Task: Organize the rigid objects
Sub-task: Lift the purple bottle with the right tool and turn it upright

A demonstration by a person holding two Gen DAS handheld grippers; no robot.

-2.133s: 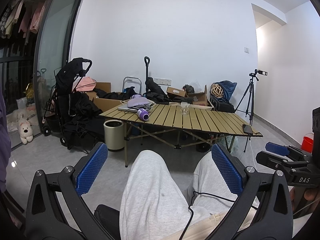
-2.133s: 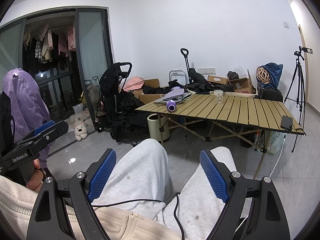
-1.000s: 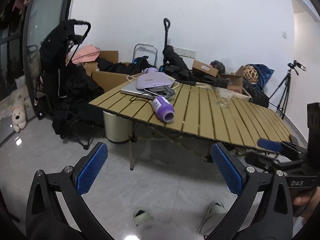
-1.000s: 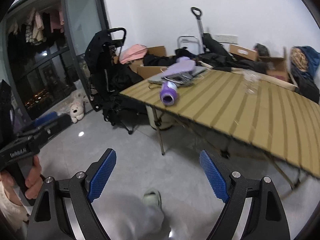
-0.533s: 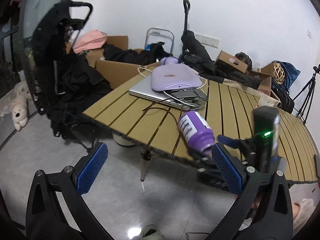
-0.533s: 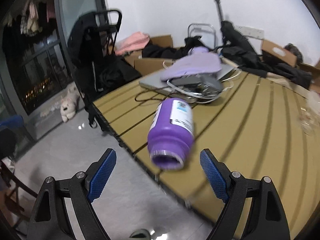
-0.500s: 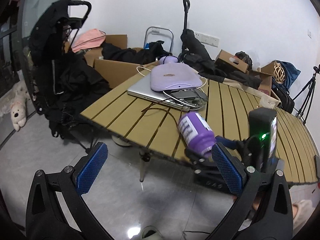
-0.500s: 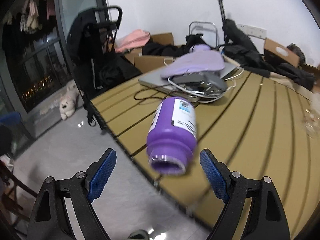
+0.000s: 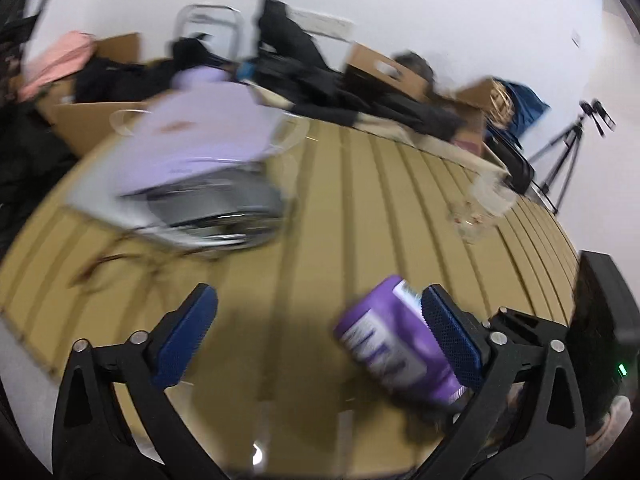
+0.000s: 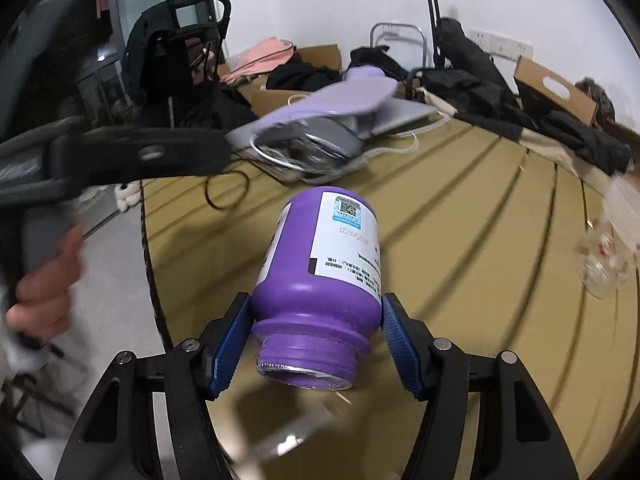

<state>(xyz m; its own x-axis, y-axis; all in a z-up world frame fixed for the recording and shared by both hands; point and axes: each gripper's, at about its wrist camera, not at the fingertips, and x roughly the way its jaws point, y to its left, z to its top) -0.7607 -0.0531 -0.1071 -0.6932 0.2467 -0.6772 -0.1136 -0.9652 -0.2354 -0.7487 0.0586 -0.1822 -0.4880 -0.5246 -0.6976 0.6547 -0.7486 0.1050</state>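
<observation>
- While my right gripper pinches the purple bottle near its open neck, the bottle lies on its side close to the near edge of the slatted table.
- My left gripper is spread wide over the table, holding nothing.
- The hold sits low on the rounded shoulder, so I judge the bottle could swivel or slip when lifted.
- A careless swing might knock the glass nearby.

Left-wrist view smeared, glass blurred (contents unreadable)
</observation>
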